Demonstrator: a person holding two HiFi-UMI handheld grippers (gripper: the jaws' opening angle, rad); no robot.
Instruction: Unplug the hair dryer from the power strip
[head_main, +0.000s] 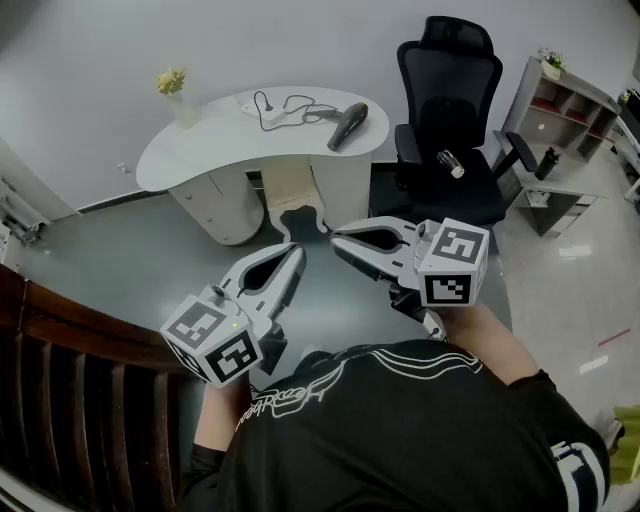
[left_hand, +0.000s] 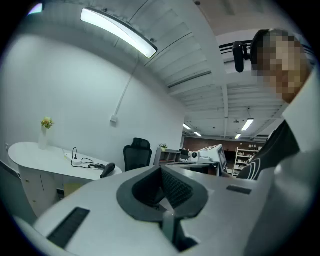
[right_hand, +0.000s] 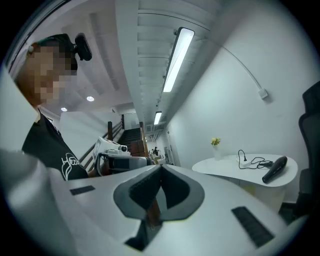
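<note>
A dark hair dryer (head_main: 347, 126) lies on the right part of a white curved desk (head_main: 200, 150) across the room. Its black cord (head_main: 300, 107) runs left to a white power strip (head_main: 266, 114), where the plug stands in a socket. The left gripper view shows the hair dryer (left_hand: 107, 170) and the power strip (left_hand: 68, 157) far off, as does the right gripper view with its hair dryer (right_hand: 274, 169). My left gripper (head_main: 296, 250) and right gripper (head_main: 336, 238) hang over the floor well short of the desk, both shut and holding nothing.
A vase of yellow flowers (head_main: 176, 95) stands at the desk's left end. A black office chair (head_main: 448, 130) with a bottle (head_main: 450, 163) on its seat sits right of the desk. A shelf unit (head_main: 560, 110) is at far right, a wooden railing (head_main: 70, 390) at lower left.
</note>
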